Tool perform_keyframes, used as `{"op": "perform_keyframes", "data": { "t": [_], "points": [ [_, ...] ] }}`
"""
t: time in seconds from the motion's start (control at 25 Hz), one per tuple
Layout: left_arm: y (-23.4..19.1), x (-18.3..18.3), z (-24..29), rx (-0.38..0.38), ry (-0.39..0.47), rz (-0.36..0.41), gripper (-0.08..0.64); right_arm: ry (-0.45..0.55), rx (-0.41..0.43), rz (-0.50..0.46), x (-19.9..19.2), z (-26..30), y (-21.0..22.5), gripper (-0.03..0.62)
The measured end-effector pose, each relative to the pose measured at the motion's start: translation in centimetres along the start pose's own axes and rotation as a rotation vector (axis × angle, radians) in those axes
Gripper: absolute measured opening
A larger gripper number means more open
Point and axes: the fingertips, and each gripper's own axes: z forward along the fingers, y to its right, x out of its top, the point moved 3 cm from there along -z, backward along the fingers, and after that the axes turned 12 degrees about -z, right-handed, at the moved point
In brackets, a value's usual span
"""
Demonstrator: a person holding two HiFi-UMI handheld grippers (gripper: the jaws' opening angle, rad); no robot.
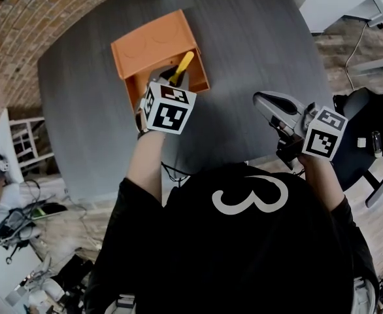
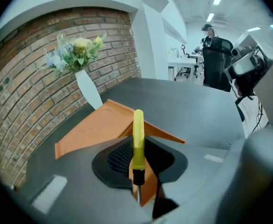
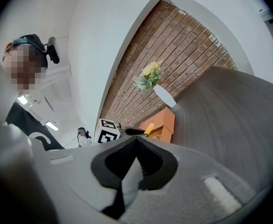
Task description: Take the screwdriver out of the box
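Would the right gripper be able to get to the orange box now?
Probably yes: only bare table lies between the right gripper and the orange box, though the left gripper holds the screwdriver above it.

The left forearm [image 1: 146,165] reaches forward over the desk [image 1: 244,38], and the left gripper [image 1: 174,84] tilts downward with its jaws pressed on the screwdriver [image 2: 138,134], pinching it just below the handle. The right gripper [image 1: 262,101] is held out to the side, about level, its jaws together with nothing between them.
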Motion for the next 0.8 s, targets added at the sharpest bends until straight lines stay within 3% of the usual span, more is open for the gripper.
{"op": "perform_keyframes", "data": {
  "t": [0.32,0.4,0.64,0.8],
  "points": [
    [1.9,2.8,-7.4,0.010,0.239,-0.077,0.095,0.034,0.041,-0.113,2.4,-0.6,-3.1,0.002],
    [3.1,2.9,-9.4,-0.041,0.283,-0.145,0.095,0.054,0.059,-0.129,3.0,-1.2,-4.3,0.002],
    [6.8,2.8,-15.7,-0.295,0.426,-0.408,0.095,0.111,0.090,-0.180,4.4,-3.0,-7.7,0.001],
    [8.5,2.7,-19.4,-0.370,0.521,-0.520,0.095,0.111,0.110,-0.267,4.9,-3.7,-10.0,0.000]
  ]
}}
